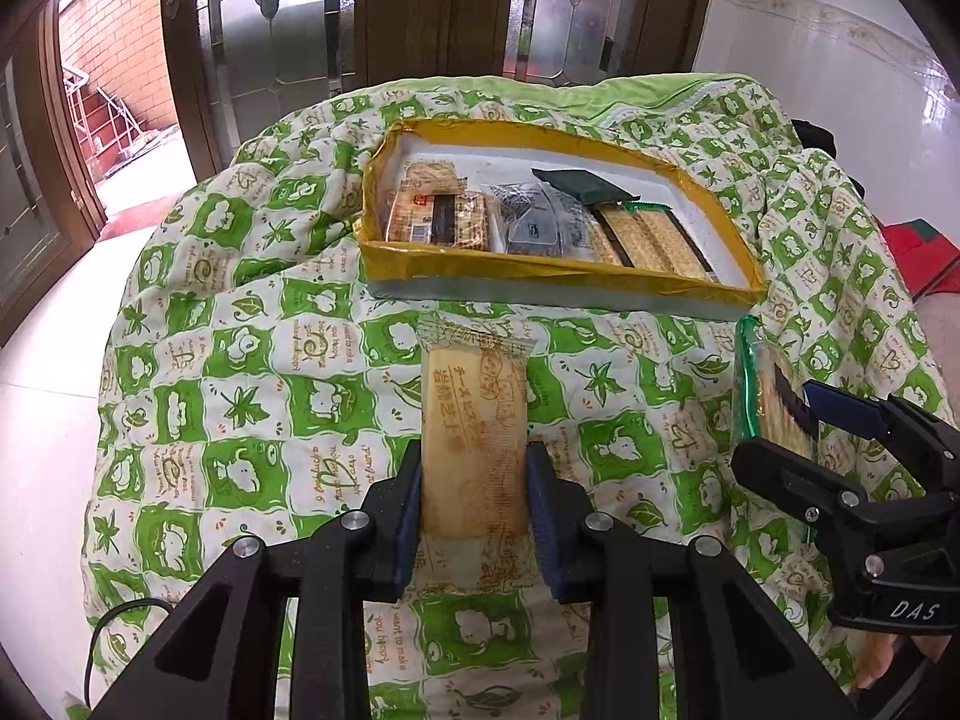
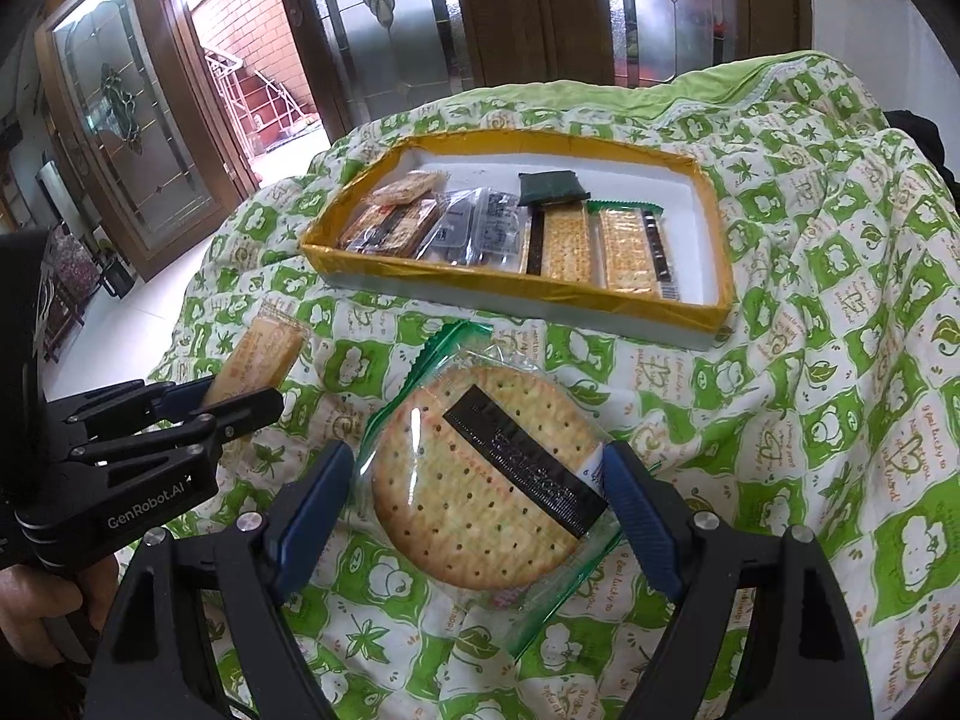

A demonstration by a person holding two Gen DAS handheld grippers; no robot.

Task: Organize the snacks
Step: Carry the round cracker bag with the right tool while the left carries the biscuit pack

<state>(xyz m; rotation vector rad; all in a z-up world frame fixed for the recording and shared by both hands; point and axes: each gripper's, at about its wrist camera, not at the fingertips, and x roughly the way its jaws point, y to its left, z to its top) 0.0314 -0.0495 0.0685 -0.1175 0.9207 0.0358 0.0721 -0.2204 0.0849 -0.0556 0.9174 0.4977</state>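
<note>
My left gripper [image 1: 474, 450] is shut on a long tan biscuit packet [image 1: 474, 420], gripped by its sides, near end between the pads, over the quilt. The right wrist view shows that packet [image 2: 258, 360] sticking up out of the left gripper [image 2: 234, 402]. My right gripper [image 2: 480, 456] stands wide, closed across a round cracker in a clear, green-edged wrapper [image 2: 480, 480], held off the cloth. In the left wrist view this packet [image 1: 762, 396] is edge-on in the right gripper [image 1: 780, 426]. Beyond both lies a yellow-rimmed white tray [image 1: 540, 267] [image 2: 510, 291] with several snack packets.
A green and white patterned quilt [image 1: 240, 390] covers the surface and drops off at its left and far edges. Wooden doors with glass panels [image 1: 432, 6] stand behind, one open at the left. A hand [image 2: 36, 612] grips the left tool. Something red [image 1: 918, 252] lies at the right.
</note>
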